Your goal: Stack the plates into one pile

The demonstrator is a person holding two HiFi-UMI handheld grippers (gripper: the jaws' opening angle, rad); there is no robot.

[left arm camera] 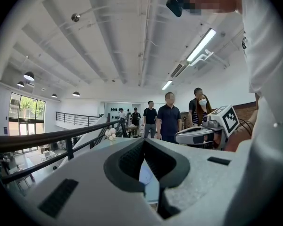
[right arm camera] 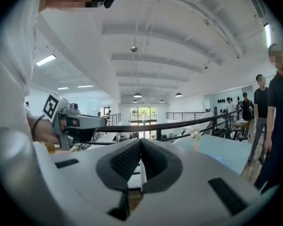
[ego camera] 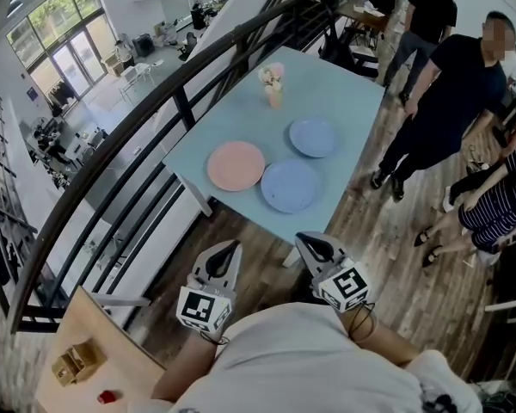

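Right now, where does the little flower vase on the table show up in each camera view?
Head view: the flower vase is upper centre, near the far edge of the table.
Left gripper view: the vase is left of centre, small, just above the jaws.
Right gripper view: the vase is right of centre, on the table.
Shared landmark: the black railing beside the table.

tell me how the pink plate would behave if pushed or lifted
The pink plate looks rigid and shallow, so it probably lifts without flexing. Lying flat on the table, it should slide rather than tip when pushed.
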